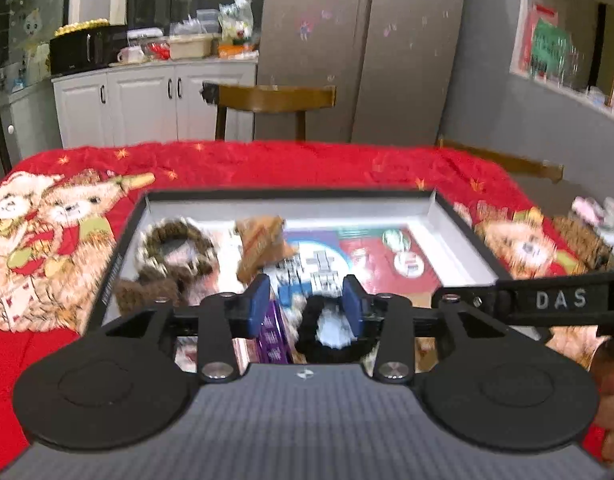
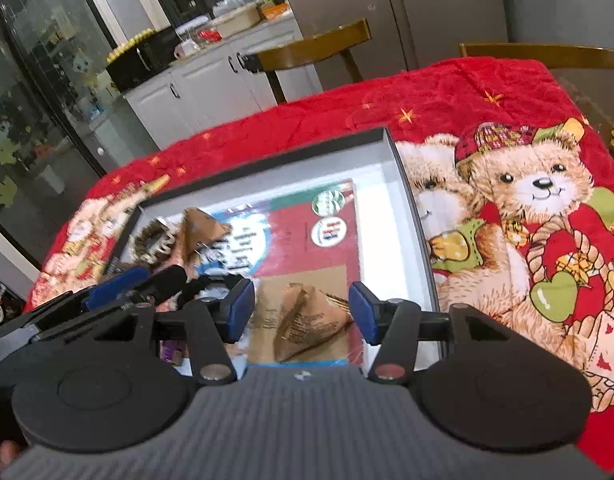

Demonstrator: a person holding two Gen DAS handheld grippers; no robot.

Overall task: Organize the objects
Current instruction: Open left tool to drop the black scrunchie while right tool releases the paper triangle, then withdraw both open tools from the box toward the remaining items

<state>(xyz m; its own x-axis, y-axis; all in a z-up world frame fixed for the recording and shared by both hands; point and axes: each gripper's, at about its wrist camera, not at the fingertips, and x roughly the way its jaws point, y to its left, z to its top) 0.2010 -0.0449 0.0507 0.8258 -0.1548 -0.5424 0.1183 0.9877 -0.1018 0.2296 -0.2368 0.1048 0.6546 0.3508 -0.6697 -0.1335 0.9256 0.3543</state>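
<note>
A shallow grey tray [image 1: 459, 224] [image 2: 411, 216] lies on the red bear tablecloth. It holds a colourful printed sheet [image 1: 367, 256] [image 2: 307, 240], brown scrunchies [image 1: 175, 248], a brown pyramid packet [image 1: 263, 248] [image 2: 199, 232] and a purple pack [image 1: 273, 334]. My left gripper [image 1: 305, 304] is open over the tray's near part, with a black scrunchie [image 1: 331, 336] lying just below its right finger. My right gripper [image 2: 301, 312] is open, its fingers on either side of a second brown pyramid packet [image 2: 307, 324], apart from it. The left gripper also shows in the right wrist view [image 2: 147, 284].
Red tablecloth [image 1: 267, 164] [image 2: 447, 96] covers the table. Wooden chairs [image 1: 275, 100] [image 2: 319, 52] stand at the far edge. More small items [image 1: 595, 220] lie at the table's right side. White cabinets and a fridge stand behind.
</note>
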